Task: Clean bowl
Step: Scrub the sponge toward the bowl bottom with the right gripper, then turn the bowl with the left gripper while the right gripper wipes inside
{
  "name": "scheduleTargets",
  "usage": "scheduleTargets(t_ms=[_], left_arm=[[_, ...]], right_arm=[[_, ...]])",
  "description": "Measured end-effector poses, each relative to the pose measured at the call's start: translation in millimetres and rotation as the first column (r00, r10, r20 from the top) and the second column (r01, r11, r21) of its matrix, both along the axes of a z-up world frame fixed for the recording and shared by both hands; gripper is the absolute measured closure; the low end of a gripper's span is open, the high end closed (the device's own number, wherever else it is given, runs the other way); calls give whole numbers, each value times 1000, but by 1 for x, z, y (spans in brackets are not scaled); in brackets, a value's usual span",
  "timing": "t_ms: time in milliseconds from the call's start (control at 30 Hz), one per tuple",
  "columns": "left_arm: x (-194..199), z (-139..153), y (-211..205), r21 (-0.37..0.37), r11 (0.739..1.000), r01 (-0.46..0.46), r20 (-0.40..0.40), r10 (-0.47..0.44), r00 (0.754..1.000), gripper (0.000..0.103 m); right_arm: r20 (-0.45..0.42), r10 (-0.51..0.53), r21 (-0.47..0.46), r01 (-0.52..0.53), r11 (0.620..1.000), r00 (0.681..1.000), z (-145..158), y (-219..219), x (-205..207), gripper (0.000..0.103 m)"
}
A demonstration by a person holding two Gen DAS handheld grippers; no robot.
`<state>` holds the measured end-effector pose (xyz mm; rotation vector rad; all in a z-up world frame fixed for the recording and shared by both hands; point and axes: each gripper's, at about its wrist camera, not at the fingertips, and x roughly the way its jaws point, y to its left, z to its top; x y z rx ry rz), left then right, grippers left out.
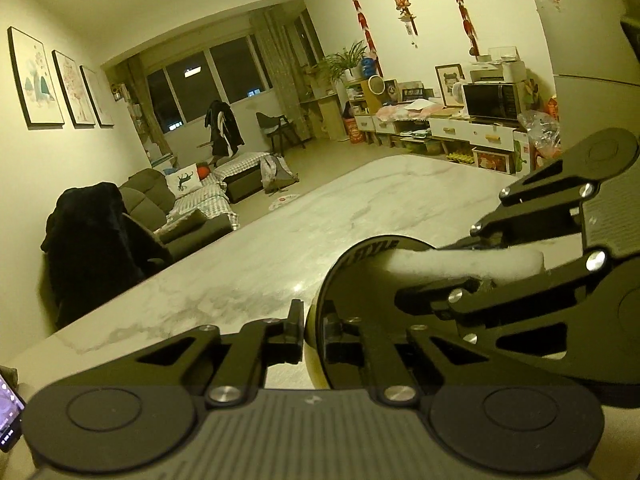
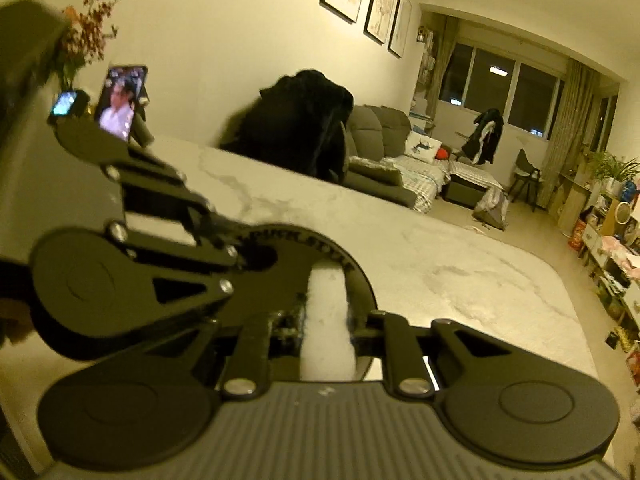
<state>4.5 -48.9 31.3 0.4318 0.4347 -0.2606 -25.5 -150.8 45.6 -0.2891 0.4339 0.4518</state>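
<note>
Bowl [image 1: 360, 280]: black inside, yellowish outside, tipped up on its edge over the marble table [image 1: 280, 240], open side turned toward the right gripper; white lettering runs round the rim.
Left gripper [image 1: 314, 336]: jaws closed on the bowl's near rim, one finger on the outer wall, the other inside.
Right gripper [image 2: 326, 320]: jaws clamped on a white sponge [image 2: 326, 320]; in the left wrist view it comes in from the right, with the sponge lying across the bowl's upper inside.
Sponge: long white block, its far end pressed on the bowl's dark inner face just under the lettering; contact looks firm, but the right wrist view is blurred there.
Table: pale marble top with grey veins, rounded far corner.
Phone [image 2: 120, 102]: propped upright at the table's far left edge, screen lit.
Small screen [image 2: 66, 104]: just left of the phone, glowing blue.
Flowers [image 2: 86, 36]: reddish sprigs behind the phone, against the wall.
Black coat [image 2: 304, 120]: draped over a chair at the far side of the table.
Sofa [image 2: 384, 136]: grey, beyond the coat, under three framed pictures [image 2: 376, 0].
Windows [image 1: 216, 76]: dark.
</note>
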Motion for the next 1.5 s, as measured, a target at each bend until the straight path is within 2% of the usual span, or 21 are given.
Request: scheduleTargets(t_ms=[233, 400, 567, 800, 933, 1100, 1400, 1500], left_arm=[[2, 0, -4, 4, 1000, 5, 0, -5, 1000, 94], [2, 0, -3, 6, 1000, 4, -6, -4, 1000, 94], [4, 0, -3, 3, 1000, 9, -6, -9, 1000, 93], [7, -1, -4, 6, 1000, 10, -6, -10, 1000, 93], [9, -1, -3, 8, 1000, 8, -13, -8, 1000, 93], [10, -3, -1, 9, 1000, 8, -19, -8, 1000, 92], [11, -6, -2, 6, 1000, 10, -23, -9, 1000, 90], [13, -7, -2, 3, 1000, 8, -29, -8, 1000, 90]], right_arm=[[-57, 30, 35, -28, 999, 998, -5, 1, 1, 85], [-22, 7, 2, -7, 1000, 1000, 0, 2, 4, 85], [-19, -5, 11, 5, 1000, 1000, 4, -2, 7, 85], [-101, 33, 75, -25, 997, 994, -5, -1, 8, 85], [-92, 38, 52, -33, 998, 995, -2, 2, 3, 84], [-62, -6, 36, 8, 999, 998, 6, -5, 7, 85], [-133, 39, 67, -30, 997, 990, -7, -3, 3, 84], [-126, 56, 52, -49, 997, 990, -7, 4, 0, 84]])
